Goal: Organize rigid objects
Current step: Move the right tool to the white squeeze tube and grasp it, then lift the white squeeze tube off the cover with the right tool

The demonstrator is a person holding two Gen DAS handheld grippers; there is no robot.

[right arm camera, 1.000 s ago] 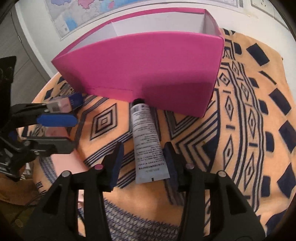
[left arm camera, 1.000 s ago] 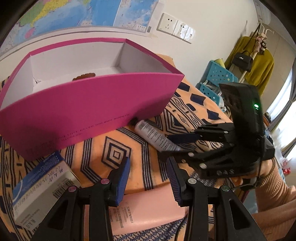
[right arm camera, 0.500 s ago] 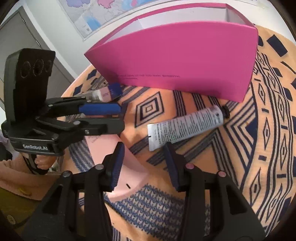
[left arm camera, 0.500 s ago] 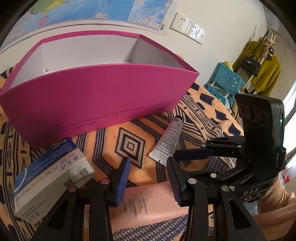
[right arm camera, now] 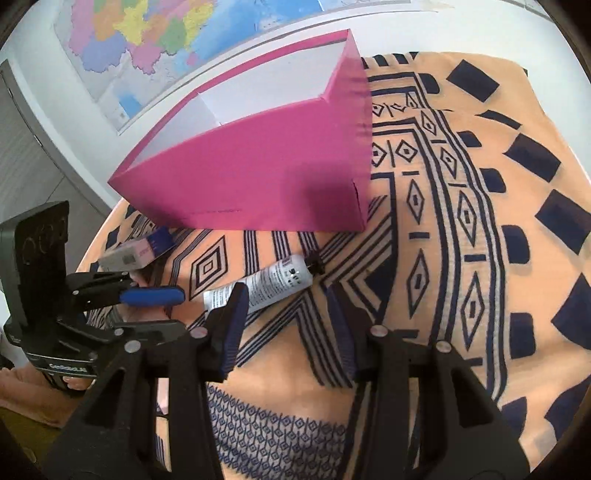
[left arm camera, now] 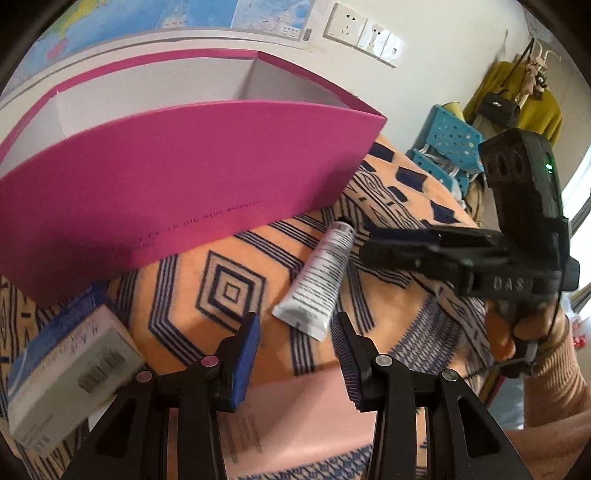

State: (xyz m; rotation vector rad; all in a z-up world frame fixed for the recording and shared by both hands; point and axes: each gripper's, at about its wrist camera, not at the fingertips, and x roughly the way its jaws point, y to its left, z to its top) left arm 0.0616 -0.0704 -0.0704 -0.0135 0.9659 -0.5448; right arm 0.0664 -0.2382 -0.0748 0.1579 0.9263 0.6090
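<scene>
Both grippers empty, left gripper and right gripper jaws spread (nothing held), flanking the tube lying loose on the cloth just near of the pink box, likely its destination.

Orange cloth with navy diamonds and stripes, spread over the table; seen again from the right wrist, with solid navy blocks toward its far edge. On the white wall behind, a colourful map, its lower corner reaching down beside a white socket plate and a row of switches. Further right, a blue perforated plastic crate, stacked. Beyond that, a mustard-yellow garment hanging on a hook, a black handbag slung in front of it. At far left in the right wrist view, a grey door or cabinet front.
</scene>
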